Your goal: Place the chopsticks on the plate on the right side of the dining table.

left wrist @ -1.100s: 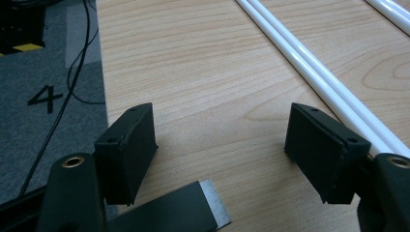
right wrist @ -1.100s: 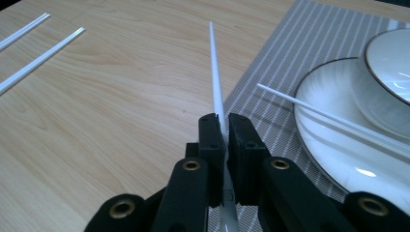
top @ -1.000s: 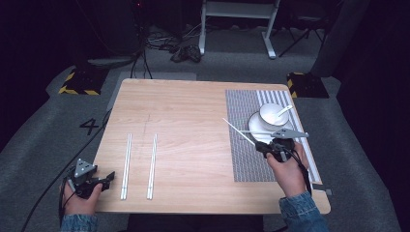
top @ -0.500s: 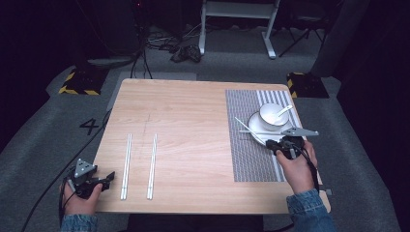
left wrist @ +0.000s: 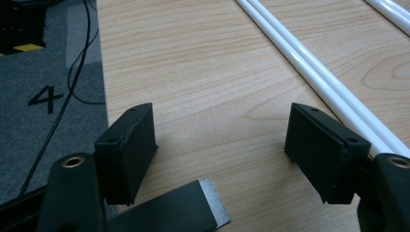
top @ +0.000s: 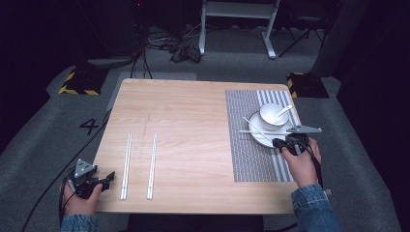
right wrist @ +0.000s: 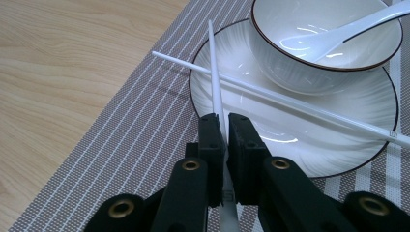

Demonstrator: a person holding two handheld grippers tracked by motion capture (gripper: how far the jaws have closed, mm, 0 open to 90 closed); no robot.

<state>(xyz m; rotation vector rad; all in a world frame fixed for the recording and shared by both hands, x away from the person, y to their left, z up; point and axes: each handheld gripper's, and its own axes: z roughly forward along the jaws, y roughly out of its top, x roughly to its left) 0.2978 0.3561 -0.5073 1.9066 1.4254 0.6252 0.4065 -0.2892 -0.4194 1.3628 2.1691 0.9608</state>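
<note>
Your right tool is clamped on one slim white plastic chopstick; the jaws stand almost together with the stick pinched between the pads. In the right gripper view this stick runs up from the jaws toward the top centre, its far part over the rim of the white ribbed saucer with a dark edge. A second white chopstick lies across the saucer from upper left to lower right, and the held stick crosses over it near the saucer's left rim. Whether the two sticks touch at the crossing cannot be told.

The white bowl with a dark rim sits on the saucer at upper right, with a white ceramic spoon resting in it.

In the high view the right tool is at right of centre, at the saucer's lower edge, over the grey striped woven placemat.

Your left tool has its jaws wide apart, nothing between them, over bare light wooden table. In the high view the left tool is at the lower left corner of the table. Two pairs of white chopsticks lie just to its right, parallel.
</note>
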